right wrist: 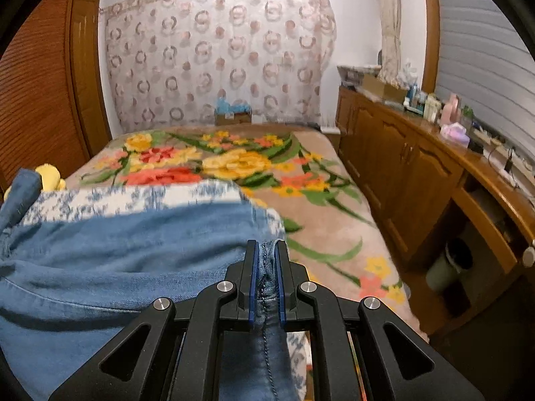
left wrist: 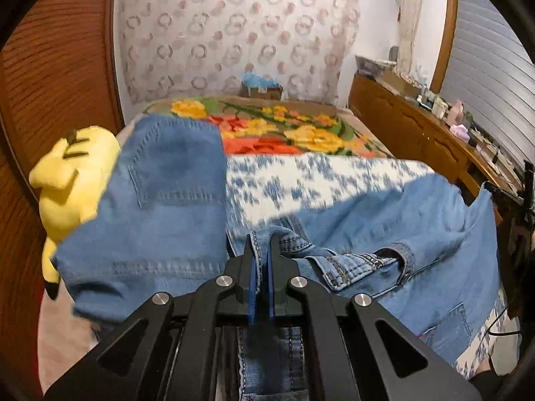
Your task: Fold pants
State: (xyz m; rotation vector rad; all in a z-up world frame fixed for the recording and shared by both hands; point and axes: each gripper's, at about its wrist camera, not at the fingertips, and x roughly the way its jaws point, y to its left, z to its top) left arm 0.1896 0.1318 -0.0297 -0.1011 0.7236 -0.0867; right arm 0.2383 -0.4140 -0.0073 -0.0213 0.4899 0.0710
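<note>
Denim fills both views: the pants (left wrist: 160, 200) lie spread over a blue-and-white patterned sheet (left wrist: 301, 180) on the bed (right wrist: 321, 207), which has a floral blanket. The left gripper (left wrist: 259, 254) is clamped on a stitched edge near the waistband; the right gripper (right wrist: 266, 260) pinches a seamed fold of the same pants. A yellow plush toy (left wrist: 70, 173) sits beside the left edge.
</note>
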